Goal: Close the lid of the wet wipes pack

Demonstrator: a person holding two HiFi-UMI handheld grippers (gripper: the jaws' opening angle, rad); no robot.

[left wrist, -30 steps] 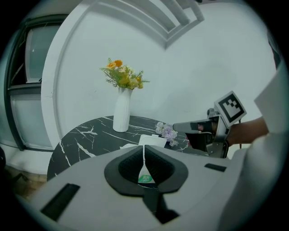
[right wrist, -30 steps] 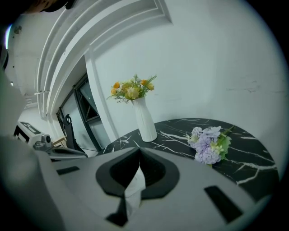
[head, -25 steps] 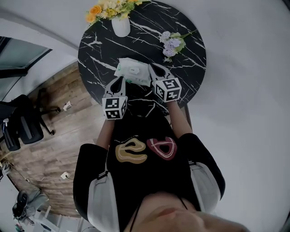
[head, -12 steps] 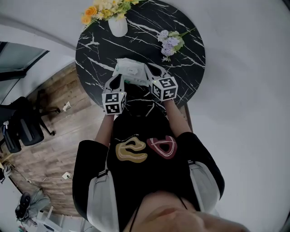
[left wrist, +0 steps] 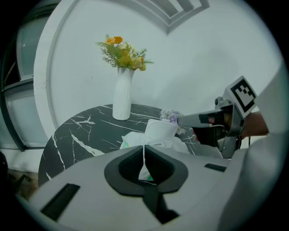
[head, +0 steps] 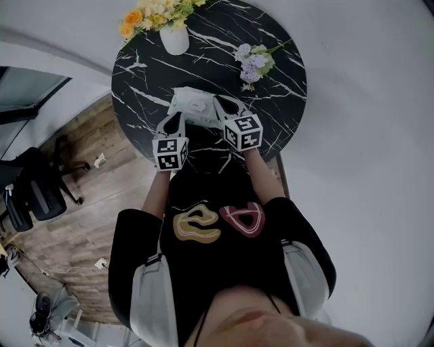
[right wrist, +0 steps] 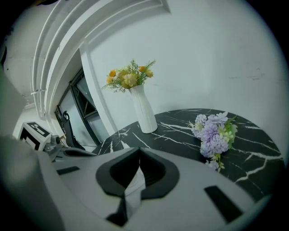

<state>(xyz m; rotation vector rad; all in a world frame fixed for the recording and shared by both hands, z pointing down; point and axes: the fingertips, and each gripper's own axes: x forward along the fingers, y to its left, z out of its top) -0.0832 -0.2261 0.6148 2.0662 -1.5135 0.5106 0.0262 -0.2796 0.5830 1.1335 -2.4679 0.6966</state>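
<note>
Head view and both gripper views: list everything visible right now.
table: one, black marble, round, centre
vase: one, white, table's far edge
yellow-orange flowers: one bunch, in the vase
purple flowers: one bunch, lying on the table's right side
wet wipes pack: one, white, table's near side
lid: one, white, raised on the pack
office chair: one, black, left of the table
left gripper: one, grey, shut on the pack's edge
right gripper: one, grey, shut on a white piece, apparently the lid
</note>
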